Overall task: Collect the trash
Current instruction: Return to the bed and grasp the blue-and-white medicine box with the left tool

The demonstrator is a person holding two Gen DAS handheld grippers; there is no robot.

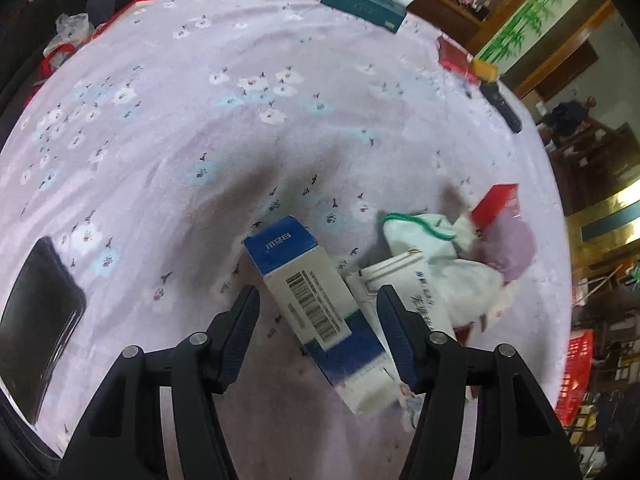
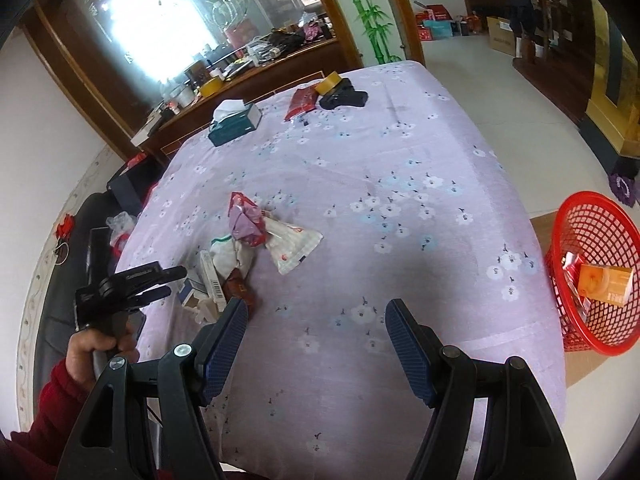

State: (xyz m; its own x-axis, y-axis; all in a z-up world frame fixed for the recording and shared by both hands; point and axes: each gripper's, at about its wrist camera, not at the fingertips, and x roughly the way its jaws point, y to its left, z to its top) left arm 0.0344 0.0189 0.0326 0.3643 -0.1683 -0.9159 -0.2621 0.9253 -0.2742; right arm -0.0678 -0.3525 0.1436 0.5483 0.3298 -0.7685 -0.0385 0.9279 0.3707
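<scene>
Surface: a table (image 2: 400, 168) under lilac flowered cloth lay before you.
Left gripper (image 1: 318, 304): your jaws stood apart, astride the blue-and-white box (image 1: 304, 280).
Trash pile (image 1: 448, 248): just right of that gripper.
Right gripper (image 2: 316, 320): spread wide over bare cloth.
Red basket (image 2: 592, 220): well to its right.

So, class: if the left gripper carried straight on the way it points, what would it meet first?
Most likely the blue-and-white cardboard box with a barcode. It lies between the open fingers of the left gripper, directly ahead. Depth is unclear, so contact may come at its near end.
</scene>
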